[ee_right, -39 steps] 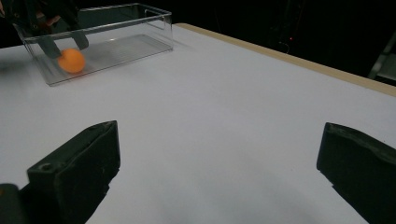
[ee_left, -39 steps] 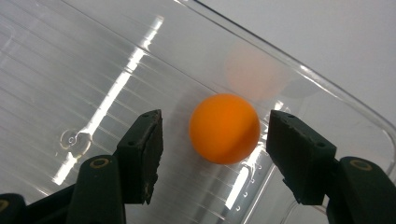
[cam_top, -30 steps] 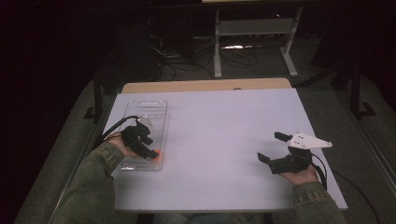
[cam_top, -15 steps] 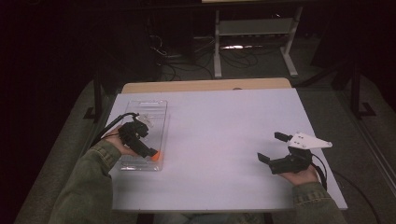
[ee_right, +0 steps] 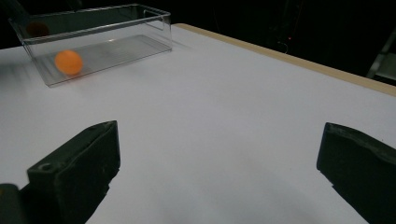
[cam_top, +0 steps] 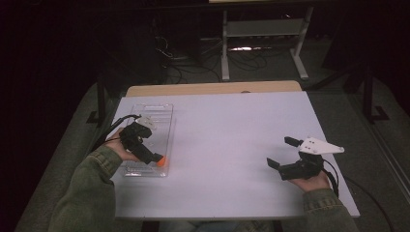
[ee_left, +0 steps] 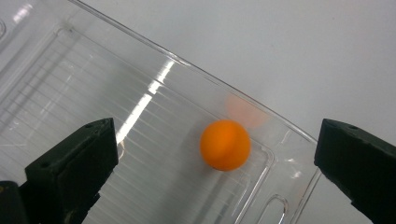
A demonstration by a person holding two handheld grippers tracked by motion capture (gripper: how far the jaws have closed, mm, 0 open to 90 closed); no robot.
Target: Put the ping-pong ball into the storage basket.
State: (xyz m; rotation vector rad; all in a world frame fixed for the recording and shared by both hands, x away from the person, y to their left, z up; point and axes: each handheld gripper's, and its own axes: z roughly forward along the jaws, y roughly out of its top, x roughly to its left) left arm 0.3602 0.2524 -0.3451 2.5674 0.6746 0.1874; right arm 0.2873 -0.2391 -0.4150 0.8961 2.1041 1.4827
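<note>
White surface (cam_top: pixel 232 145) carries a clear rectangular plastic tray (cam_top: pixel 157 111). Looking down between its own tips, the left claw (ee_left: pixel 215 158), just spread, frames the small orange ball (ee_left: pixel 225 144) lying free in a tray corner. Right claw (cam_top: pixel 283 154) rests spread, empty.

White table (cam_top: pixel 232 145) with a clear plastic tray (cam_top: pixel 164 113) near its left edge, wooden strip behind.

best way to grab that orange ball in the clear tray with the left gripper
Probably straight down from above: the orange ball lies loose on the floor of the clear tray, near a corner, and the walls block a level approach. Set the left gripper, whose jaws have just been opening and stand wide either side, across the ball's widest middle, since a round ball slips otherwise.
</note>
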